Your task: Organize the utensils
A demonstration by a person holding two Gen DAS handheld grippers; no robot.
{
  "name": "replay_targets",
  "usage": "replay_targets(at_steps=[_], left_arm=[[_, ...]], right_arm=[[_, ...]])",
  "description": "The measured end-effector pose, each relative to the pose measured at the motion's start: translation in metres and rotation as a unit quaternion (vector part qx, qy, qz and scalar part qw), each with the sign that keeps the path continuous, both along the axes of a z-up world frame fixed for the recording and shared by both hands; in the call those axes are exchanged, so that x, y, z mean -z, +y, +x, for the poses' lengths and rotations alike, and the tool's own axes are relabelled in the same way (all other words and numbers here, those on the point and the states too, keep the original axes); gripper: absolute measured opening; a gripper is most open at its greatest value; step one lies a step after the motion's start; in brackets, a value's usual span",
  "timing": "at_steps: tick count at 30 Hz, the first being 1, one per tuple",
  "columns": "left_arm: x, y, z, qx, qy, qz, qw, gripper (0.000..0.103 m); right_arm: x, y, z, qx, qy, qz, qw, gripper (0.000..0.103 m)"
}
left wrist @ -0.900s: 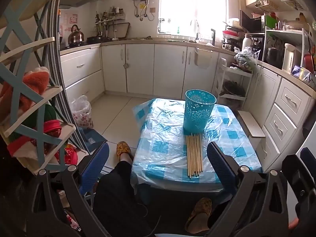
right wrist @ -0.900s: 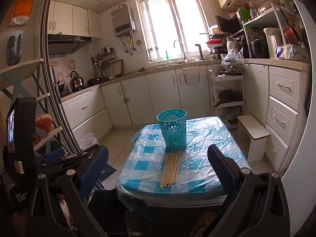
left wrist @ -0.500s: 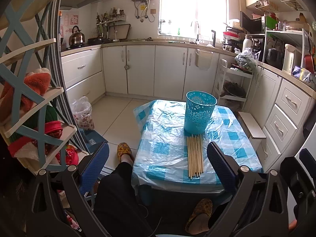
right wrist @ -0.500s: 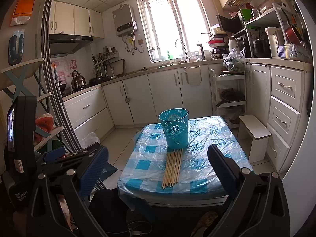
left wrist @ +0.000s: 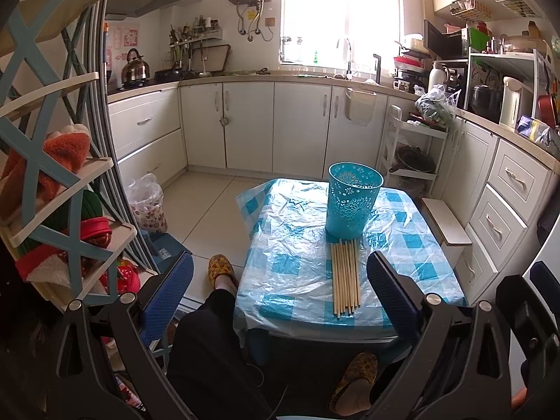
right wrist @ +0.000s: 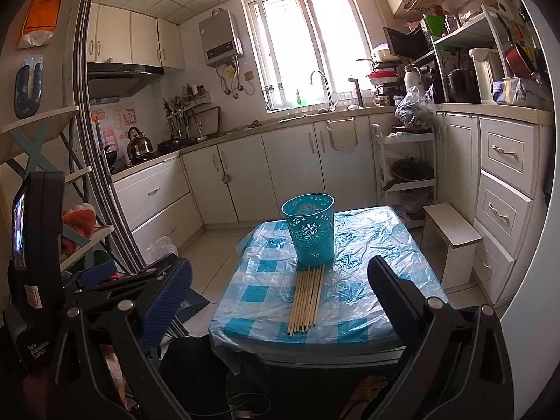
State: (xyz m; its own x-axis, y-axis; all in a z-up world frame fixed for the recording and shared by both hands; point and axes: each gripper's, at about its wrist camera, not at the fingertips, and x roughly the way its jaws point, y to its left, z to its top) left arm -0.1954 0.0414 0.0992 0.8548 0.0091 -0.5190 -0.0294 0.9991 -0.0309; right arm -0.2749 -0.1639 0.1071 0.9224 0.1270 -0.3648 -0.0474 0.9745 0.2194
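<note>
We are holding the left tool (left wrist: pixel 280 276) angled downward, fingers spread wide and empty. The pale wooden chopsticks (left wrist: pixel 344 276) are lying bundled on the blue-checked plastic-covered surface (left wrist: pixel 290 245), touching the perforated teal plastic basket (left wrist: pixel 353 206). We are holding the right tool (right wrist: pixel 280 283) likewise, apart and empty.

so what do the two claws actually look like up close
Both match: the left claw and right claw have black angular frames with silver pivot bolts, and each finger carries a long blue ribbed pad. In the right wrist view the left unit shows beside it: a black housing printed "Data Acquisition System" with a small screen.
</note>
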Motion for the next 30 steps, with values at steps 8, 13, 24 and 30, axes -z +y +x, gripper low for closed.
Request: replay_targets(at_steps=[8, 13, 24, 30], left_arm=[[-0.0001, -0.002, -0.0004, 0.0, 0.0, 0.0, 1.0, 0.095], [-0.0005, 0.0001, -0.0002, 0.0, -0.001, 0.0, 1.0, 0.095], [-0.0005, -0.0026, -0.001, 0.0, -0.002, 0.002, 1.0, 0.095], [-0.0002, -0.0036, -0.0009, 0.0, 0.0, 0.002, 1.0, 0.095]], right_arm=[[-0.0003, -0.001, -0.0003, -0.001, -0.002, -0.001, 1.0, 0.096], [-0.0015, -0.0012, -0.0024, -0.001, -0.002, 0.001, 1.0, 0.096], [-0.0012, -0.0005, -0.0021, -0.001, -0.002, 0.001, 1.0, 0.096], [-0.0026, -0.0012, -0.0023, -0.002, -0.003, 0.004, 1.0, 0.096]])
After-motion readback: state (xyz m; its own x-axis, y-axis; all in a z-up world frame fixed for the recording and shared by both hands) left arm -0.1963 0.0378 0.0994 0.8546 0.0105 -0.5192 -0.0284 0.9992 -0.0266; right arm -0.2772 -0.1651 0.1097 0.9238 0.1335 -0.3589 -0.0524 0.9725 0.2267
